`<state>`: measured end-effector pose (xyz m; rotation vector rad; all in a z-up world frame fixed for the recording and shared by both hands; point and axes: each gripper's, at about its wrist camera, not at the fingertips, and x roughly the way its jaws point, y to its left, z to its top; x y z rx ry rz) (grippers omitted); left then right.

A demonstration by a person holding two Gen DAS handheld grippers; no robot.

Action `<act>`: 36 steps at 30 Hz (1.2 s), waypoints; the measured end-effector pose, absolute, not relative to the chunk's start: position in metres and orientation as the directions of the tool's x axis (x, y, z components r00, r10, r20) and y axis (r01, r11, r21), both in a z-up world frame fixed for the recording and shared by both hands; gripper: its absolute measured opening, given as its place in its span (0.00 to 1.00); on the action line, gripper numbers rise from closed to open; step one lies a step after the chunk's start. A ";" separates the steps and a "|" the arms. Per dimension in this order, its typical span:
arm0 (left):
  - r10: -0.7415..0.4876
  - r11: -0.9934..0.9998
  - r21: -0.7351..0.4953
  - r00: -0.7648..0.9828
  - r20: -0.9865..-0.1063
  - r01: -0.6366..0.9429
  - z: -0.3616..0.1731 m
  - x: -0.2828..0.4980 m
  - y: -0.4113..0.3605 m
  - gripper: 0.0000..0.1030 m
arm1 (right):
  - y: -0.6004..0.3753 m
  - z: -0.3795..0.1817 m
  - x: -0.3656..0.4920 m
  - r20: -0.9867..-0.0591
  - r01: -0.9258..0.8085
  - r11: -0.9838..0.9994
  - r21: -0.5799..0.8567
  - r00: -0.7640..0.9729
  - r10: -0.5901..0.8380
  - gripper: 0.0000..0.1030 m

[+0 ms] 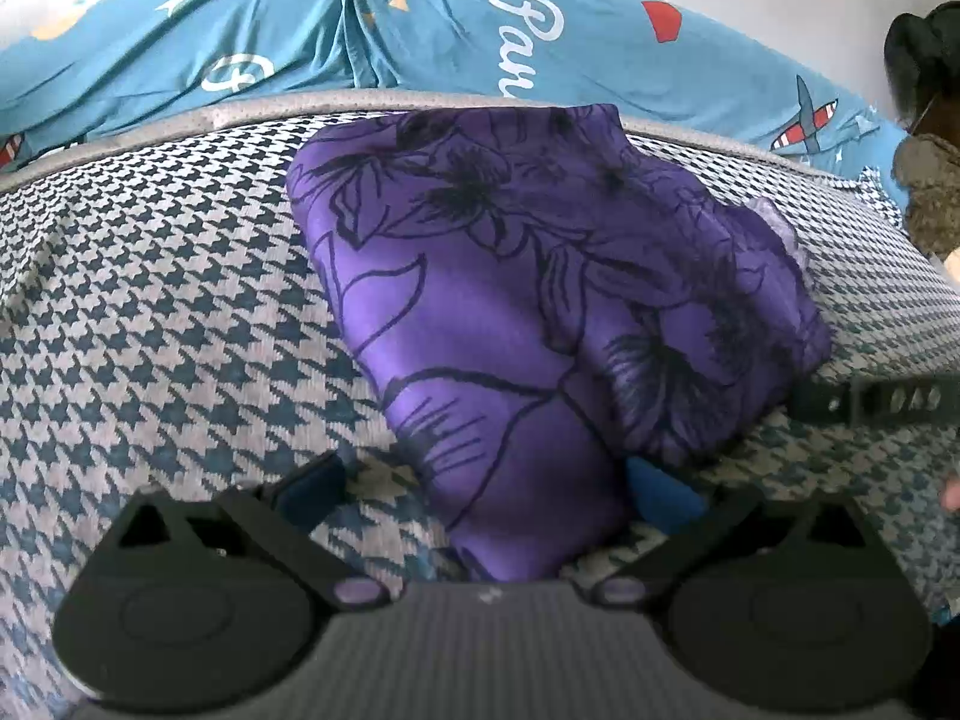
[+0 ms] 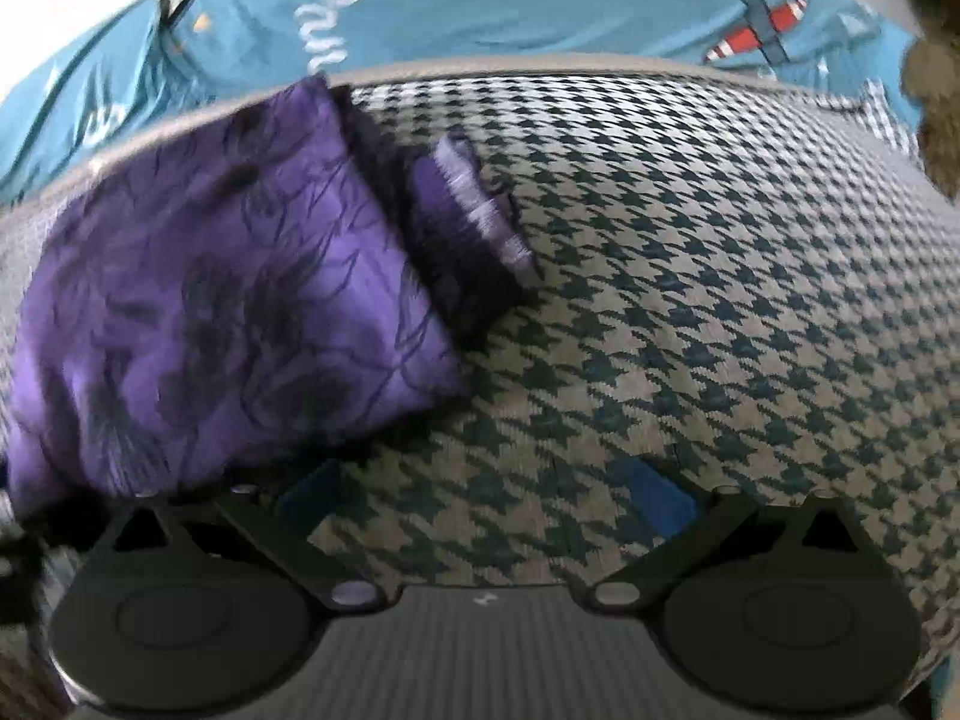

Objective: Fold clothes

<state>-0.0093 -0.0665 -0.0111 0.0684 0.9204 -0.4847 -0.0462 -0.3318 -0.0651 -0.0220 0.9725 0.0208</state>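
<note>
A folded purple garment (image 1: 540, 300) with dark flower outlines lies on the houndstooth blanket (image 1: 150, 300). My left gripper (image 1: 489, 486) is open, its blue-padded fingers (image 1: 312, 480) spread wide. The garment's near end lies between them, close to the right finger. In the right wrist view the same purple garment (image 2: 210, 300) sits at the left, with a paler inner edge (image 2: 480, 210) showing at its side. My right gripper (image 2: 486, 492) is open just right of the garment's near corner, with only the houndstooth blanket (image 2: 720, 300) between its fingers.
A blue sheet (image 1: 420, 30) printed with planes and white lettering runs along the far side, beyond a grey mattress edge (image 1: 270, 111). A dark and beige fuzzy object (image 1: 930, 180) sits at the far right. A black perforated bar (image 1: 876, 399) reaches in from the right edge.
</note>
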 end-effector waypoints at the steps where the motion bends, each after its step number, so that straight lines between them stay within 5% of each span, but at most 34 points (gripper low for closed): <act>1: -0.370 0.890 -0.139 0.511 -0.776 0.434 -0.009 -0.011 -0.067 1.00 | -0.332 -0.065 -0.047 -0.825 -0.034 0.999 -0.013 0.565 0.008 1.00; 11: -0.350 0.892 -0.072 0.582 -0.734 0.446 0.018 0.000 -0.054 1.00 | -0.370 -0.042 -0.041 -0.750 -0.084 0.946 0.313 0.589 0.301 1.00; 23: -0.336 0.893 -0.074 0.549 -0.765 0.444 0.013 0.041 -0.043 1.00 | -0.382 -0.047 -0.002 -0.750 -0.079 0.960 0.269 0.608 0.261 0.94; 36: -0.404 0.894 -0.215 0.496 -0.769 0.394 0.000 0.085 -0.026 1.00 | -0.394 -0.059 0.018 -0.740 -0.062 0.936 0.347 0.595 0.314 0.87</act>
